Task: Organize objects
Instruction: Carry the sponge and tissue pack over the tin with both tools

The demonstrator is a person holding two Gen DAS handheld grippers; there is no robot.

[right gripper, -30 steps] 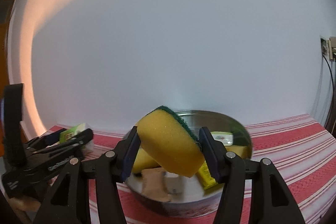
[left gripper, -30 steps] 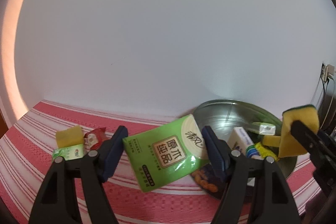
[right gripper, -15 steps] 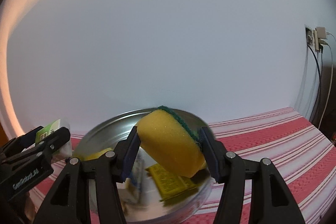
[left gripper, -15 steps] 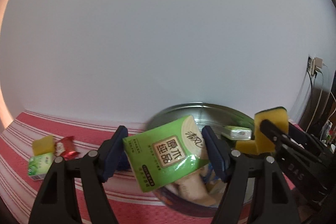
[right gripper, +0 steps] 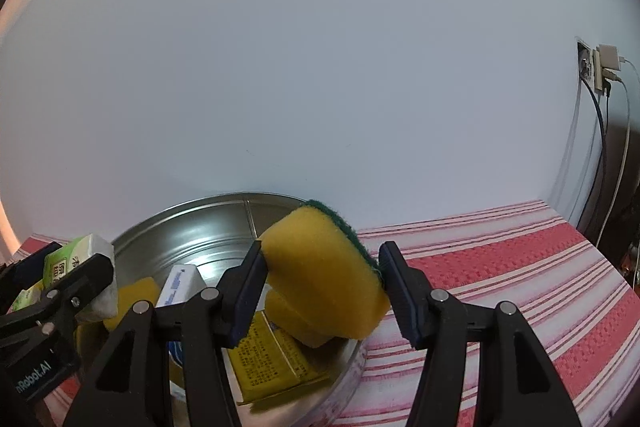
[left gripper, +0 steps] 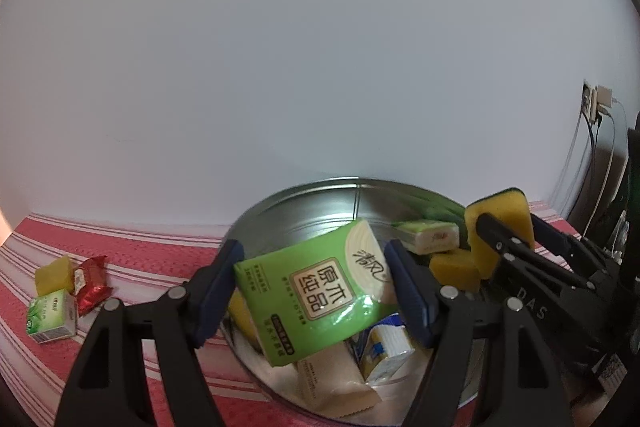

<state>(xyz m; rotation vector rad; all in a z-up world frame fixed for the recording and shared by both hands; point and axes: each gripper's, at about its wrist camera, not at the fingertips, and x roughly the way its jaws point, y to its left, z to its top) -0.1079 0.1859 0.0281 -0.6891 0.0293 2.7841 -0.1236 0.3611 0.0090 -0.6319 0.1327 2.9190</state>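
My left gripper is shut on a green tissue pack and holds it tilted above the round metal tin. In the right wrist view my right gripper is shut on a yellow sponge with a green scouring back, over the tin's right rim. The tin holds several items: a yellow packet, a white and blue box, a beige pack, a small sponge and a green-white pack. The right gripper with its sponge shows at the right of the left wrist view.
On the red and white striped cloth, left of the tin, lie a small yellow sponge, a red wrapper and a small green box. A white wall stands close behind. A socket with cables is at the far right.
Both grippers have swung over the tin with their loads. The tin now fills the lower middle of both views, and the loose items on the cloth have slid toward the left edge.
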